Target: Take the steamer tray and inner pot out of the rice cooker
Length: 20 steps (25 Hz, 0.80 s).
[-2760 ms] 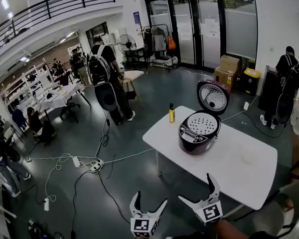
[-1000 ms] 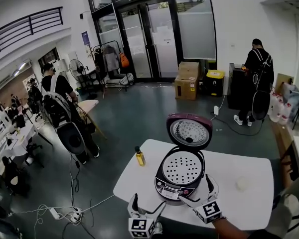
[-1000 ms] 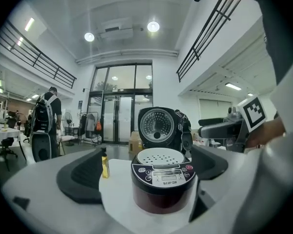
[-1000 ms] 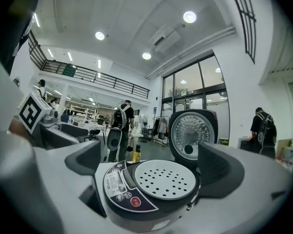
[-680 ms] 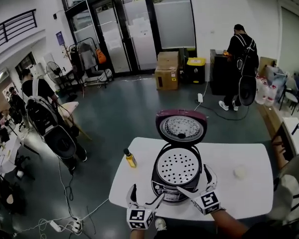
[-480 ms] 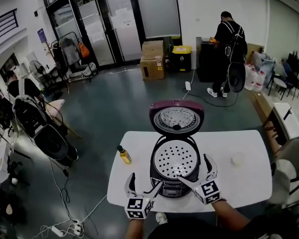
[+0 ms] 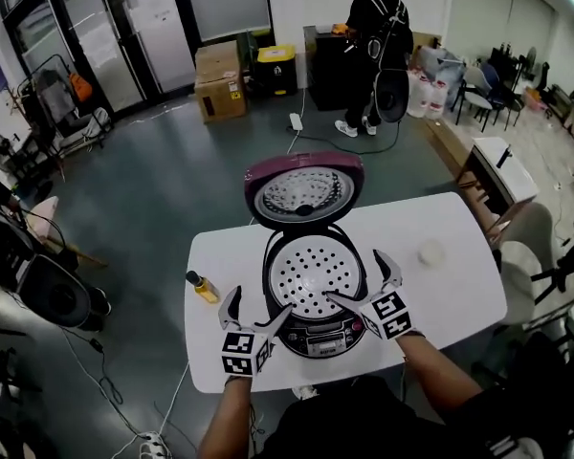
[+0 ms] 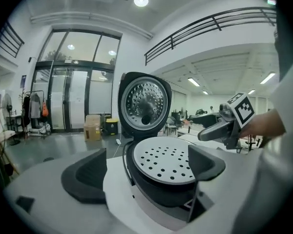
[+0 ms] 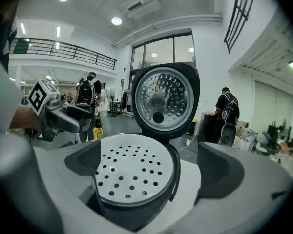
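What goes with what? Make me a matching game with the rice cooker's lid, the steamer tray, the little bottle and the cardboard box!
Things:
1. lid
2. steamer tray
3. bottle
4. cardboard box

Looks:
A. brown
B. maroon outside, standing up open
C. yellow with a dark cap
D. white, lying flat

Pairs: 1-B, 2-D, 3-C, 4-A
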### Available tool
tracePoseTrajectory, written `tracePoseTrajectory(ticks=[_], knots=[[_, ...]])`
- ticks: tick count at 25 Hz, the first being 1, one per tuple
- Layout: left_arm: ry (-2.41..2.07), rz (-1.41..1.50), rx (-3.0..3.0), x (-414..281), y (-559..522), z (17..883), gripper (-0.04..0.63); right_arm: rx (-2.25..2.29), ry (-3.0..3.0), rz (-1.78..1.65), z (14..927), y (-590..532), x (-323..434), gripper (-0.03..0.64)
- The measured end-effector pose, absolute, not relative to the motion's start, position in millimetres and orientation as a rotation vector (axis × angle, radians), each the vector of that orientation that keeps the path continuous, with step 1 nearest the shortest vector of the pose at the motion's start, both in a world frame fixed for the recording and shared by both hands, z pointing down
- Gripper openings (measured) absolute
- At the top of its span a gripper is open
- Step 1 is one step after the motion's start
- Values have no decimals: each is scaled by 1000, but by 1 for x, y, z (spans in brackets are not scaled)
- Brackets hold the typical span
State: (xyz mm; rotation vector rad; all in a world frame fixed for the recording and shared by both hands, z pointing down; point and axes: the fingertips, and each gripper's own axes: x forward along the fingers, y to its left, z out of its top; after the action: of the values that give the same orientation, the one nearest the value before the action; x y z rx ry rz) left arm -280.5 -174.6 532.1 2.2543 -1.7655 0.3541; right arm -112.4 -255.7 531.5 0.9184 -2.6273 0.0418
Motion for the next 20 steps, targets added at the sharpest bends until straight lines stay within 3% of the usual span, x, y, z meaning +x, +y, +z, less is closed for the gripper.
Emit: tracePoseTrajectory(ticks=[8,13,15,20], knots=[[-1598,552,2254,-278,-243,573,486,875,-2485,62,563,-301,-113,589],[-1539,846,2204,-274,-268,596,444,710,-2392,105,596,-310,-127,576],[-1538,933,2194,-276,-272,600,410,662,-2340,76,607,-312,-127,529],[-1516,1052,2151,-279,-270,615,324,609,-2258,-28,614,-316,-126,333]])
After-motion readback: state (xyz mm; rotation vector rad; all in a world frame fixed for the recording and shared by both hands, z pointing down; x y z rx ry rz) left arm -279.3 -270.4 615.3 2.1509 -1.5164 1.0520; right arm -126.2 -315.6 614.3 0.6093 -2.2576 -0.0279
